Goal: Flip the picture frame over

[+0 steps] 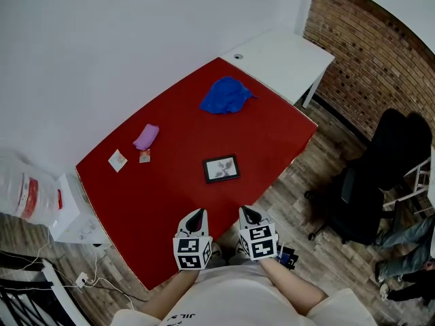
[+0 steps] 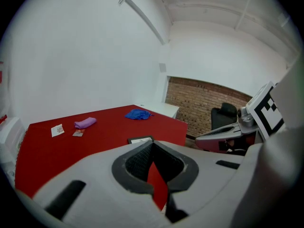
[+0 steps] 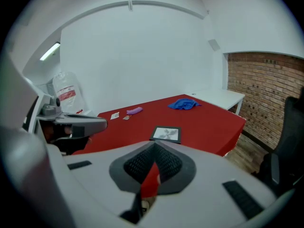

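Note:
The picture frame [image 1: 221, 168] lies face up on the red table [image 1: 170, 202], black-edged with a pale floral print. It also shows in the left gripper view as the frame [image 2: 140, 139] and in the right gripper view as the frame [image 3: 166, 133], just beyond each set of jaws. My left gripper [image 1: 197, 215] and right gripper [image 1: 249, 212] hover side by side over the table's near edge, short of the frame. Both are shut with nothing between them: left gripper [image 2: 151, 144], right gripper [image 3: 154, 147].
A blue cloth [image 1: 226, 95] lies at the far end of the table, and a purple object [image 1: 145, 136] and two small cards [image 1: 117, 159] lie to the left. A white side table [image 1: 282, 56] adjoins the far end. A black office chair [image 1: 377, 182] stands to the right.

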A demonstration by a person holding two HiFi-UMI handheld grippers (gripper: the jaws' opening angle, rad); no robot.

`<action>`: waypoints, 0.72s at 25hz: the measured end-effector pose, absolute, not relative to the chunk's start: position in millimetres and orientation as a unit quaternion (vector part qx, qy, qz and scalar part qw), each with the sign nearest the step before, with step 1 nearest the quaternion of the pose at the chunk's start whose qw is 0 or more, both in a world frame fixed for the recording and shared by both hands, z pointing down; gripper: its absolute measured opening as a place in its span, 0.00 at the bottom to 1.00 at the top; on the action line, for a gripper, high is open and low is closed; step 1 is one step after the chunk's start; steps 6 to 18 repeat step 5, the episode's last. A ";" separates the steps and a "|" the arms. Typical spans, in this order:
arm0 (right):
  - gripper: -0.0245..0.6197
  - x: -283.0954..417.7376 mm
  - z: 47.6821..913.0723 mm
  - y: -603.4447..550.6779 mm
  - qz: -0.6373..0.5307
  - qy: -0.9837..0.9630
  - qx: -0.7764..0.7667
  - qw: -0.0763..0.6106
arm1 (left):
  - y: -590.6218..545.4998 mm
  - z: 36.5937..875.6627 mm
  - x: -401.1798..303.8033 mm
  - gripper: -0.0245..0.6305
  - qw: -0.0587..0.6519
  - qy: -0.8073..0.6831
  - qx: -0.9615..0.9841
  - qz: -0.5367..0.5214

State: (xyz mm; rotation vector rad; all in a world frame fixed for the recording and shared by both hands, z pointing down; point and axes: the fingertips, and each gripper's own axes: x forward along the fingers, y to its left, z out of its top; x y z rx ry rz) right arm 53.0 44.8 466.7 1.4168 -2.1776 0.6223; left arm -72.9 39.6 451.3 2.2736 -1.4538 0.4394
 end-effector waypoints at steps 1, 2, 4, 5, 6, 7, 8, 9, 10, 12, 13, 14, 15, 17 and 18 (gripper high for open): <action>0.04 52.6 466.8 44.6 0.226 -0.793 0.516 0.233 | 39.5 451.4 -73.4 0.05 0.202 -0.521 0.815 0.157; 0.04 52.1 466.7 44.0 0.226 -0.793 0.516 0.233 | 39.2 451.4 -73.9 0.05 0.201 -0.521 0.815 0.157; 0.04 51.1 466.2 42.0 0.224 -0.794 0.515 0.232 | 38.1 451.1 -74.6 0.05 0.200 -0.521 0.815 0.156; 0.04 50.7 465.9 40.9 0.222 -0.795 0.515 0.232 | 37.5 450.9 -74.9 0.05 0.200 -0.522 0.815 0.155; 0.04 50.7 465.9 40.9 0.222 -0.795 0.515 0.232 | 37.5 450.9 -74.9 0.05 0.200 -0.522 0.815 0.155; 0.04 50.7 465.9 40.9 0.222 -0.795 0.515 0.232 | 37.5 450.9 -74.9 0.05 0.200 -0.522 0.815 0.155; 0.04 50.7 465.9 40.9 0.222 -0.795 0.515 0.232 | 37.5 450.9 -74.9 0.05 0.200 -0.522 0.815 0.155; 0.04 50.7 465.9 40.9 0.222 -0.795 0.515 0.232 | 37.5 450.9 -74.9 0.05 0.200 -0.522 0.815 0.155; 0.04 50.7 465.9 40.9 0.222 -0.795 0.515 0.232 | 37.5 450.9 -74.9 0.05 0.200 -0.522 0.815 0.155; 0.04 50.7 465.9 40.9 0.222 -0.795 0.515 0.232 | 37.5 450.9 -74.9 0.05 0.200 -0.522 0.815 0.155; 0.04 50.7 465.9 40.9 0.222 -0.795 0.515 0.232 | 37.5 450.9 -74.9 0.05 0.200 -0.522 0.815 0.155; 0.04 50.7 465.9 40.9 0.222 -0.795 0.515 0.232 | 37.5 450.9 -74.9 0.05 0.200 -0.522 0.815 0.155; 0.04 50.7 465.9 40.9 0.222 -0.795 0.515 0.232 | 37.5 450.9 -74.9 0.05 0.200 -0.522 0.815 0.155; 0.04 50.7 465.9 40.9 0.222 -0.795 0.515 0.232 | 37.5 450.9 -74.9 0.05 0.200 -0.522 0.815 0.155; 0.04 50.7 465.9 40.9 0.222 -0.795 0.515 0.232 | 37.5 450.9 -74.9 0.05 0.200 -0.522 0.815 0.155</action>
